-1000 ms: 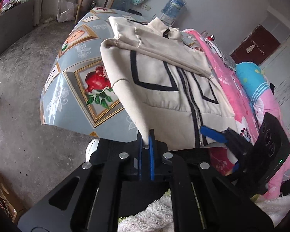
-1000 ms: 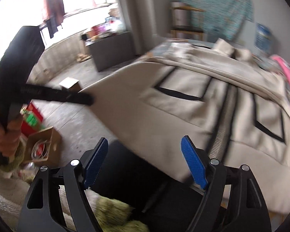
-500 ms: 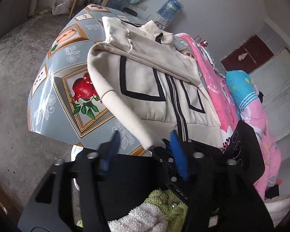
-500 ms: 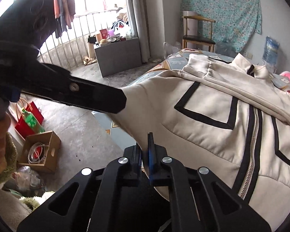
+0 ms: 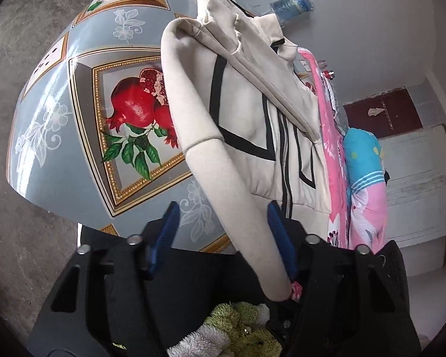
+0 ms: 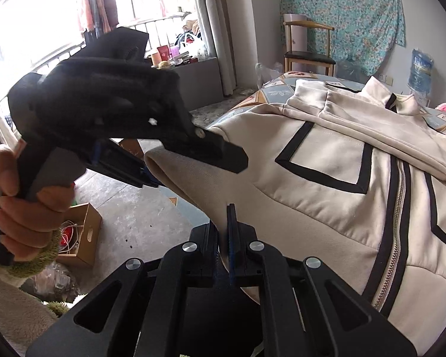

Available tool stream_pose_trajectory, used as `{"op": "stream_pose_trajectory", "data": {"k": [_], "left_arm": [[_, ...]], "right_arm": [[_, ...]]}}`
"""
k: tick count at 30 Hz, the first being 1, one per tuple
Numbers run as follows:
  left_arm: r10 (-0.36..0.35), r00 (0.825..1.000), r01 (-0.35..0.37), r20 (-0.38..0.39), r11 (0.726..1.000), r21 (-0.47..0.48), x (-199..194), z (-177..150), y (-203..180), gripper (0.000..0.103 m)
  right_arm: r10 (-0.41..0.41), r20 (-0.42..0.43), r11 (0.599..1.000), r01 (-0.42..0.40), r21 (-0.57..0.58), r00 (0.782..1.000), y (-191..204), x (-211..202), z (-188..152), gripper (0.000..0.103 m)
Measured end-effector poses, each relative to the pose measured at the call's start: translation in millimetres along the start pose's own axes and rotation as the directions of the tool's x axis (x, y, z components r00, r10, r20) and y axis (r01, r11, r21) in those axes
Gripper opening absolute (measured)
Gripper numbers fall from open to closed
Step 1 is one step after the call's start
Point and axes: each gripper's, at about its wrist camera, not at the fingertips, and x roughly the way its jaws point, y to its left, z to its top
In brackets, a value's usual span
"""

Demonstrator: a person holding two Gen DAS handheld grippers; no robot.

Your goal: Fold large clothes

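Right gripper (image 6: pixel 226 232) clamped tight on the near hem of the cream jacket (image 6: pixel 327 184), blue pads pressed together with a thin fold of cloth pinched between them. Left gripper (image 5: pixel 223 238) with jaws closing, the sleeve (image 5: pixel 238 208) running down between them; pads not yet pressing on it as far as the left wrist view shows (right pad sits just beside the fabric, left pad stands apart).

Outward from the right gripper: jacket body spreads toward 1 and 2 o'clock, zipper (image 6: pixel 394 229) running up at 3 o'clock, black stripe trim in angular panels either side. Other sleeve lies folded across the chest near the collar, 12 to 1 o'clock. In the right wrist view the left gripper comes in from 9 o'clock, held by a hand (image 6: pixel 17 205) in a fuzzy green cuff, its tip at the sleeve end.

Jacket lies front-up on the surface (image 5: pixel 74 136), a glossy cloth printed with a pomegranate (image 5: pixel 136 107); the hem overhangs the near edge. Pink bedding (image 5: pixel 368 208) just beyond at 3 o'clock in the left wrist view.

Handling, as judged: soft, thick fleece-like knit, moderately light, no stiffness, so it will sag and drape wherever unsupported. Glossy surface probably lets it slide rather than bunch. Sleeve is a padded tube; take it near the cuff, across its full width, so both layers are caught. Hem best held at the ribbed band, away from the zipper teeth (hard and likely to slip between pads).
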Motion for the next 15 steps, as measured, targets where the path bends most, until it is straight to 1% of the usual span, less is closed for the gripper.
{"op": "stream_pose_trajectory", "data": {"k": [1,2,3,4,5,6,7,8,9,11,12,13,15], "left_arm": [[0.002,1.0,-0.002,-0.008,1.0,0.006,3.7,-0.2,-0.3,0.034],[-0.002,1.0,0.002,-0.017,1.0,0.006,7.2,-0.5,-0.4,0.024],[0.002,1.0,-0.002,-0.022,1.0,0.007,9.6,-0.8,-0.8,0.017],[0.023,1.0,-0.022,-0.021,1.0,0.022,11.4,-1.5,-3.0,0.016],[0.053,0.998,-0.053,-0.014,0.998,0.047,12.6,-2.5,-6.4,0.012],[0.084,0.996,-0.083,-0.007,0.994,0.073,12.8,-3.1,-8.9,0.01],[0.118,0.993,-0.118,0.0,0.988,0.102,14.4,-4.1,-12.8,0.009],[0.164,0.986,-0.164,0.009,0.977,0.137,16.0,-6.3,-16.7,0.007],[0.205,0.979,-0.205,0.02,0.964,0.168,16.2,-7.2,-18.1,0.007],[0.276,0.96,-0.277,0.039,0.933,0.231,18.9,-11.4,-23.4,0.007],[0.292,0.955,-0.293,0.044,0.923,0.249,19.0,-12.7,-24.3,0.007],[0.308,0.95,-0.31,0.05,0.913,0.266,19.9,-14.3,-26.0,0.007],[0.335,0.94,-0.338,0.061,0.896,0.288,21.9,-16.3,-28.1,0.007]], "right_arm": [[0.004,-0.008,1.0,-0.004,0.007,1.0,-1.7,-0.4,-0.3,0.006],[0.014,-0.025,1.0,-0.013,0.018,1.0,-4.2,-0.7,-0.9,0.006],[0.022,-0.038,0.999,-0.021,0.028,0.999,-6.8,-1.8,-1.5,0.006],[0.034,-0.055,0.999,-0.032,0.036,0.998,-11.1,-5.0,-3.0,0.007],[0.032,-0.068,0.999,-0.029,0.044,0.997,-17.6,-10.6,-4.9,0.012],[0.008,-0.067,0.999,-0.004,0.055,0.998,-25.1,-17.9,-7.3,0.023],[-0.043,-0.06,0.996,0.048,0.074,0.997,-37.1,-29.1,-11.2,0.028],[-0.094,-0.057,0.989,0.1,0.105,0.994,-52.2,-41.9,-15.8,0.036],[-0.134,-0.06,0.98,0.142,0.143,0.989,-67.8,-54.0,-21.1,0.039],[-0.232,-0.078,0.938,0.244,0.247,0.97,-106.2,-85.0,-36.5,0.039],[-0.278,-0.089,0.912,0.292,0.287,0.956,-121.3,-98.3,-44.1,0.039],[-0.337,-0.109,0.875,0.354,0.329,0.935,-138.5,-114.4,-53.9,0.039],[-0.427,-0.145,0.808,0.449,0.381,0.892,-163.1,-140.9,-71.1,0.039]]}}
